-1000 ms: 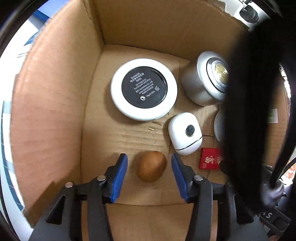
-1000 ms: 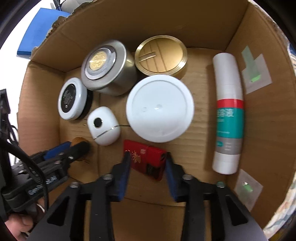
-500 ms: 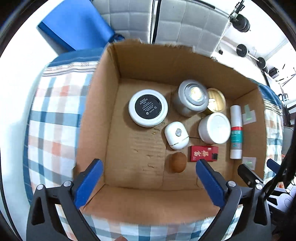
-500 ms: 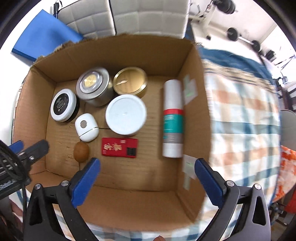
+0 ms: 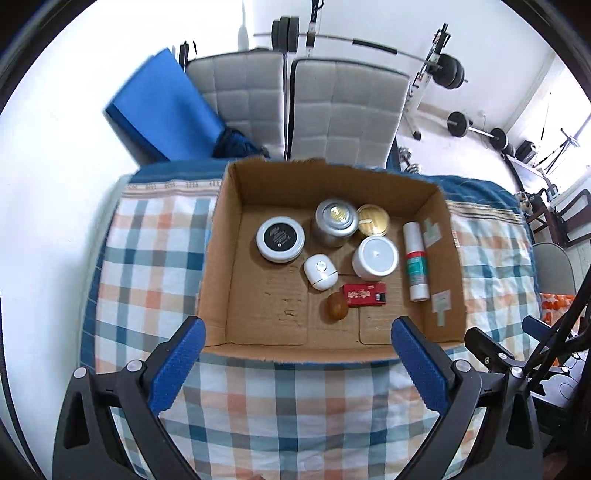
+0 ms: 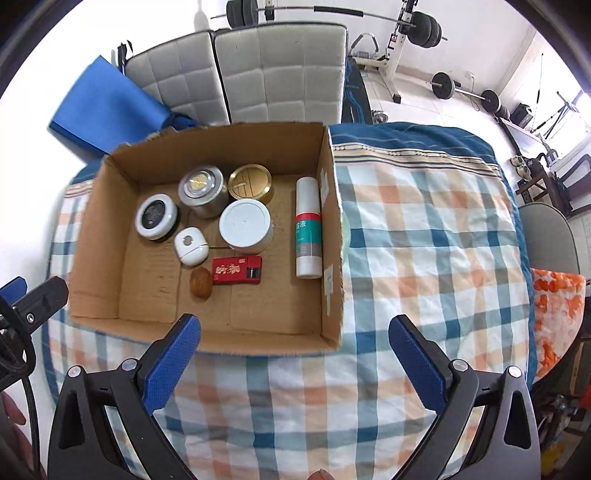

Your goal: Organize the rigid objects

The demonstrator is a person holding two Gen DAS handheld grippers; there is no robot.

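Note:
An open cardboard box (image 5: 221, 229) (image 6: 334, 229) stands on a checked cloth. Inside lie a brown nut-like object (image 5: 336, 306) (image 6: 201, 283), a red card box (image 5: 365, 294) (image 6: 237, 270), a white pebble-shaped case (image 5: 320, 272) (image 6: 190, 246), a white-lidded jar (image 5: 375, 256) (image 6: 245, 225), a black-topped white tin (image 5: 280, 238) (image 6: 155, 217), a silver tin (image 5: 335, 220) (image 6: 202, 189), a gold tin (image 5: 373, 220) (image 6: 250, 182) and a white bottle (image 5: 415, 258) (image 6: 308, 229). My left gripper (image 5: 295, 347) and right gripper (image 6: 295, 345) hang high above the box's near edge, both open and empty.
The checked cloth (image 6: 424, 229) covers the table right of the box. Grey padded chairs (image 5: 332, 110), a blue mat (image 5: 162, 110) and barbell gear (image 6: 424, 22) stand behind. An orange patterned cloth (image 6: 554, 306) lies at the right edge.
Both grippers opened wide, letting go of the brown object and the red card box, and rose high out of the box. Both things stay on the box floor.

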